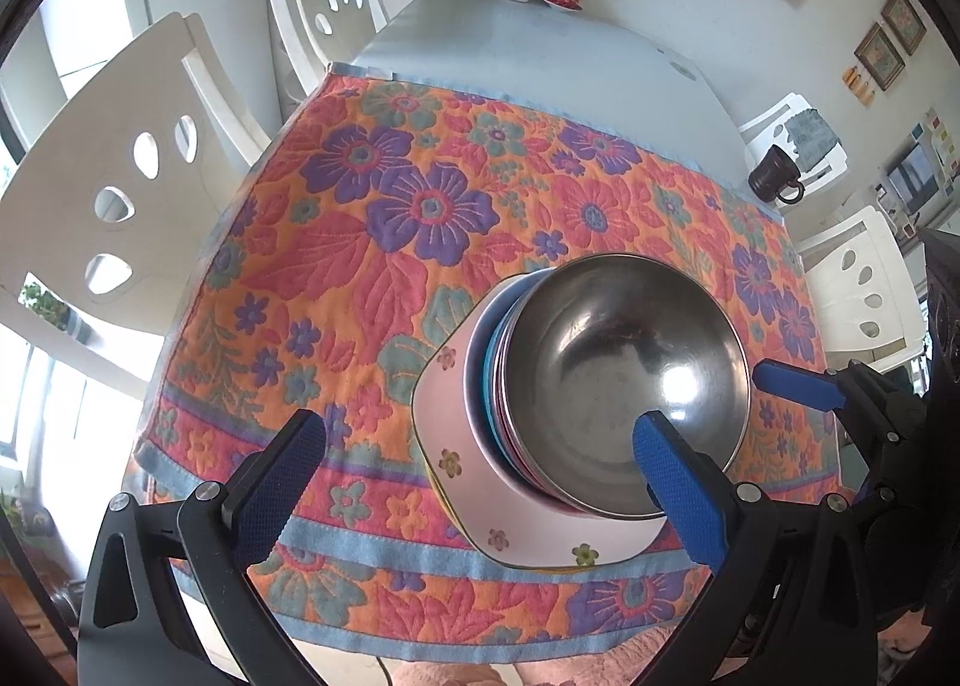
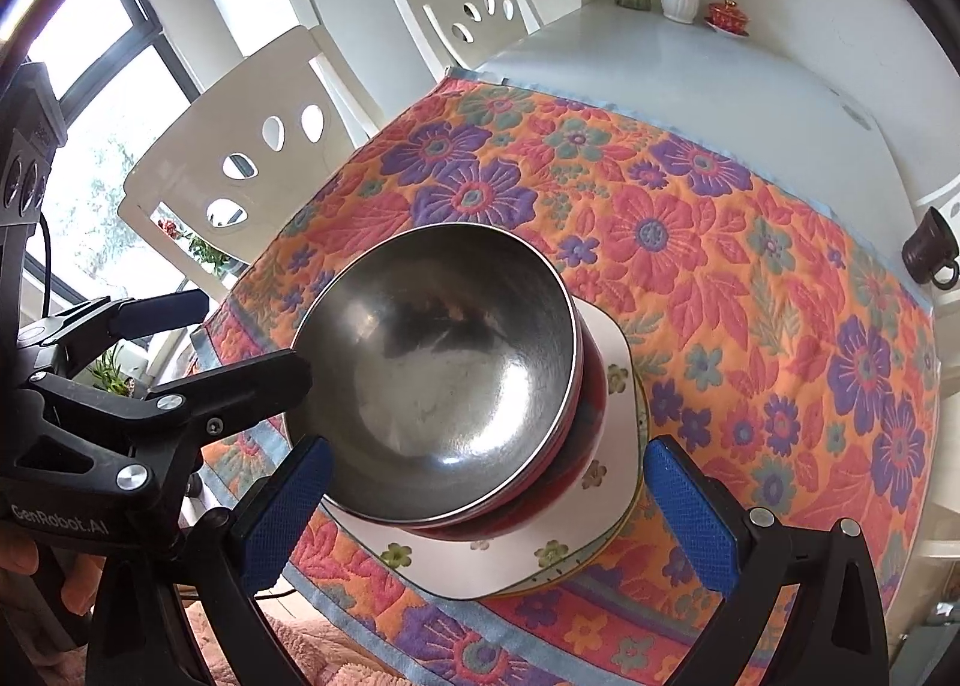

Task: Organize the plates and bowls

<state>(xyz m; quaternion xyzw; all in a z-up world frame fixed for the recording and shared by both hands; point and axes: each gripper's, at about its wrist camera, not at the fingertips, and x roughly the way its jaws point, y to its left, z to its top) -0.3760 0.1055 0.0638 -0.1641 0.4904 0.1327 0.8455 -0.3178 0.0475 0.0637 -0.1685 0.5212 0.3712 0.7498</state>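
Stacking looks finished: the steel bowl (image 1: pixel 624 380) tops the stack on the square floral plate (image 1: pixel 468 482). The left claw (image 1: pixel 480 476) and right claw (image 2: pixel 486 518) gape wide beside it, empty; next, withdraw.

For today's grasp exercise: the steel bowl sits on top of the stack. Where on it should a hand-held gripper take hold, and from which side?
Grip the steel bowl by its thin rim, one finger inside and one outside, coming down from above on the near edge. Its walls are round and smooth and it sits nested in the stack, so a grip across the body would likely slip.
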